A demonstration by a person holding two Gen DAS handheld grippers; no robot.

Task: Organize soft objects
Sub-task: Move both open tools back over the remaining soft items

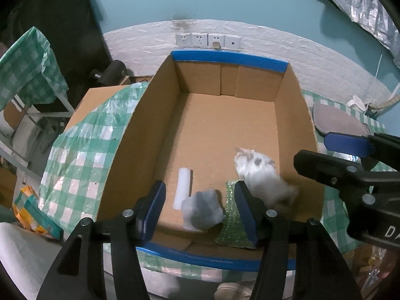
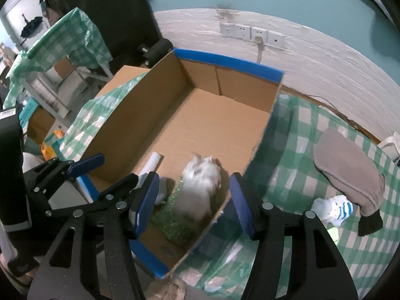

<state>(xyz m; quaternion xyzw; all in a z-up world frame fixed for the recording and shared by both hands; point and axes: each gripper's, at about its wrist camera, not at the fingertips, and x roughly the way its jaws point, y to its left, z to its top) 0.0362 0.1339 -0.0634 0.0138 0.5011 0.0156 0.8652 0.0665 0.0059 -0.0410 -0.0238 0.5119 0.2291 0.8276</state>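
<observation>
An open cardboard box (image 1: 130, 135) with blue-taped rims stands on a green checked tablecloth; it also shows in the right wrist view (image 2: 120, 115). Inside lie a white foam roll (image 1: 183, 188), a grey bagged bundle (image 1: 201, 210), a green bubble-wrap sheet (image 1: 231, 222) and a blurred white fluffy toy (image 1: 260, 175), also seen from the right wrist (image 2: 200, 187). My left gripper (image 1: 200, 215) is open and empty over the box's near end. My right gripper (image 2: 193, 205) is open and empty above the toy, over the box's right wall.
On the cloth right of the box lie a grey-brown cushion (image 2: 347, 167) and a white blue-striped sock (image 2: 335, 210). Wall sockets (image 1: 207, 40) sit behind the box. A second checked table (image 1: 27, 67) stands far left.
</observation>
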